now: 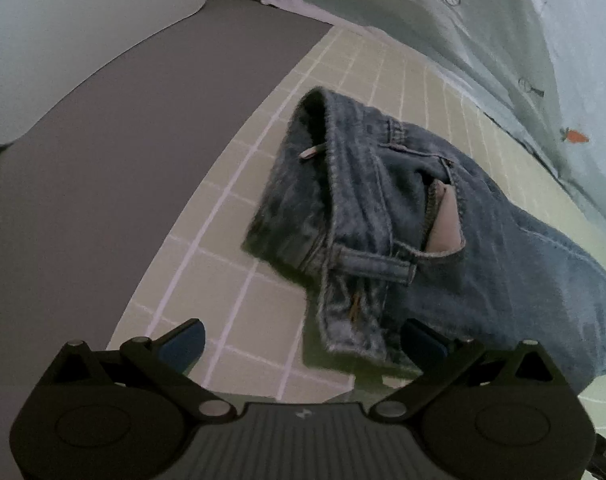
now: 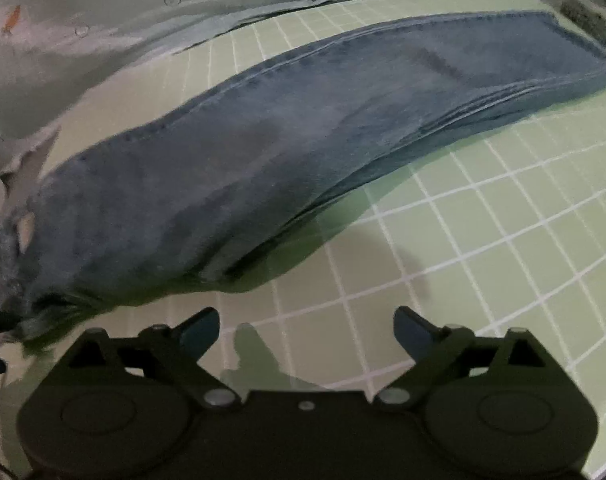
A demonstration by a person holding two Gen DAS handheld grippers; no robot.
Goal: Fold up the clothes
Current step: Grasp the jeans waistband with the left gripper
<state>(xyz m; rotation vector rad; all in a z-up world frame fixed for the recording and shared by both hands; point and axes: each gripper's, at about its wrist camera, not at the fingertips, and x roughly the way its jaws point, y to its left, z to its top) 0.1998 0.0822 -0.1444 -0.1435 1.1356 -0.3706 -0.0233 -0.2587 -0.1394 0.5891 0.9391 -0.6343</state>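
A pair of blue jeans [image 1: 443,240] lies on a green gridded mat [image 1: 263,184]. In the left wrist view I see the waistband end, with belt loops and a pink pocket lining. My left gripper [image 1: 303,340] is open, its jaws either side of the waistband's lower corner, just above the mat. In the right wrist view the jeans [image 2: 263,152] stretch as a long folded leg from lower left to upper right. My right gripper [image 2: 307,328] is open and empty above bare mat [image 2: 483,240], just short of the leg's near edge.
A pale garment with carrot prints [image 1: 543,40] lies beyond the jeans; it also shows in the right wrist view [image 2: 63,40]. A grey surface [image 1: 123,160] borders the mat on the left. A white object [image 1: 63,40] stands at far left.
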